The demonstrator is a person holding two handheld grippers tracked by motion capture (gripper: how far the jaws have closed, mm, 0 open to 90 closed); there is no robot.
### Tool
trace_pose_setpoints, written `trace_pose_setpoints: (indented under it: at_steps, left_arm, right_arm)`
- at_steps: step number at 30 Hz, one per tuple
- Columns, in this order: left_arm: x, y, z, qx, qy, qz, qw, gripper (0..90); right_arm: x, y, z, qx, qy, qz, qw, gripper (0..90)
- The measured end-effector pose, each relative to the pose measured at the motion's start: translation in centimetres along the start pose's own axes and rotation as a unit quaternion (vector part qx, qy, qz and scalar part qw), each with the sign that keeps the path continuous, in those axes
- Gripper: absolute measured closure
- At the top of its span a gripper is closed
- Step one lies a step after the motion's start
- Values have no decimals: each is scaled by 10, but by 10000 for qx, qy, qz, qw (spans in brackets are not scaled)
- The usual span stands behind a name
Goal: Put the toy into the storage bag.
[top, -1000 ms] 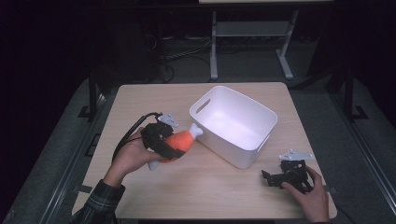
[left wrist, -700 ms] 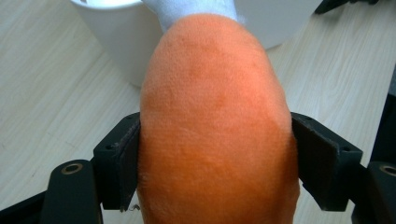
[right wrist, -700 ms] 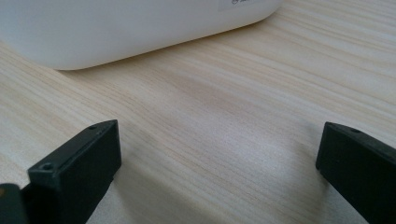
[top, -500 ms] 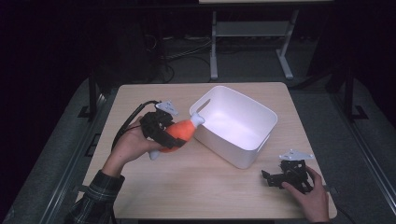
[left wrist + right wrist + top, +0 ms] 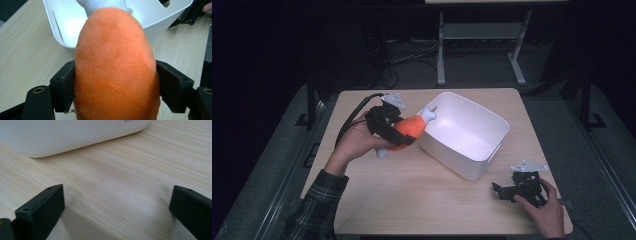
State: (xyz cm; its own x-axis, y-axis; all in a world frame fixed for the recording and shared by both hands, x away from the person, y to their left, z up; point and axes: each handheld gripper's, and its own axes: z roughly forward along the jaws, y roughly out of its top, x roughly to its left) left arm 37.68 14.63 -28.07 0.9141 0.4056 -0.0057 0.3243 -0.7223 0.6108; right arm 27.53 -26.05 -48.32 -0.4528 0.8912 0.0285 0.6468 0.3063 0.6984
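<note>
1. The left gripper (image 5: 404, 131) is clamped on an orange plush toy (image 5: 408, 130); in the left gripper view both black pads press into the sides of the toy (image 5: 115, 67), the jaws standing wide around its fat body.
2. The toy is held above the table (image 5: 412, 200), clear of the wood, just beside the near-left wall of the white bin (image 5: 464, 132).
3. Its white tip (image 5: 429, 114) points toward the bin and reaches the bin's rim; the orange body lies outside the bin.
4. In the left gripper view the bin (image 5: 62, 22) lies straight ahead past the toy, its slotted wall facing the camera.
5. The left hand (image 5: 354, 142) grips the gripper from the left side of the table, a cable looping off behind it.
6. The right gripper (image 5: 517, 190) rests low at the near-right corner of the table, held by the right hand (image 5: 544, 210), well apart from the toy.
7. Its jaws stand wide open with bare wood between them (image 5: 117, 202) and hold nothing; the bin's wall (image 5: 62, 135) is near ahead of them.
</note>
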Motion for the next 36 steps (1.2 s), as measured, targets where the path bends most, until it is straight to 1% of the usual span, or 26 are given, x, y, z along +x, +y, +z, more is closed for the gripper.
trace_pose_setpoints:
  at_steps: [1,3,4,8,9,14,18,19,20,24,28,29,31,32,33,36]
  left_arm:
    - [1,3,0,5,-17,14,10000,239]
    - [2,10,1,7,14,87,10000,239]
    - [2,10,1,7,14,87,10000,239]
    - [5,19,3,-67,16,109,9999,239]
    - [6,22,2,-20,21,169,9999,239]
    - [9,35,4,-57,15,233,9997,239]
    - [12,42,7,-62,45,285,9996,239]
    - [13,43,8,-77,64,264,9996,239]
    - [14,44,8,-46,67,275,9996,239]
    - [18,50,10,-94,76,312,9994,239]
    - [22,57,13,-98,81,400,9991,239]
    - [23,59,15,-99,90,449,9989,239]
    - [24,63,16,-105,90,467,9988,239]
    - [24,65,18,-146,103,480,9987,239]
    - [25,68,19,-123,77,498,9987,239]
    - [27,76,23,-120,117,590,9981,239]
  right_arm:
    - [0,0,0,2,3,-1,10000,0]
    - [0,0,0,2,6,2,10000,0]
    - [0,0,0,2,6,2,10000,0]
    - [0,0,0,2,6,0,10000,0]
    - [0,0,0,2,6,-2,10000,0]
    - [0,0,0,3,6,-4,10000,0]
    - [0,0,0,0,1,-1,10000,0]
    - [0,0,0,0,2,1,10000,0]
    - [0,0,0,-1,1,-1,10000,0]
    - [0,0,0,0,2,-1,10000,0]
    - [0,0,0,0,-4,-5,10000,0]
    - [0,0,0,1,-3,-4,10000,0]
    - [0,0,0,3,-3,-1,10000,0]
    - [0,0,0,4,-10,-6,10000,0]
    - [0,0,0,1,-3,-2,10000,0]
    - [0,0,0,4,0,7,10000,0]
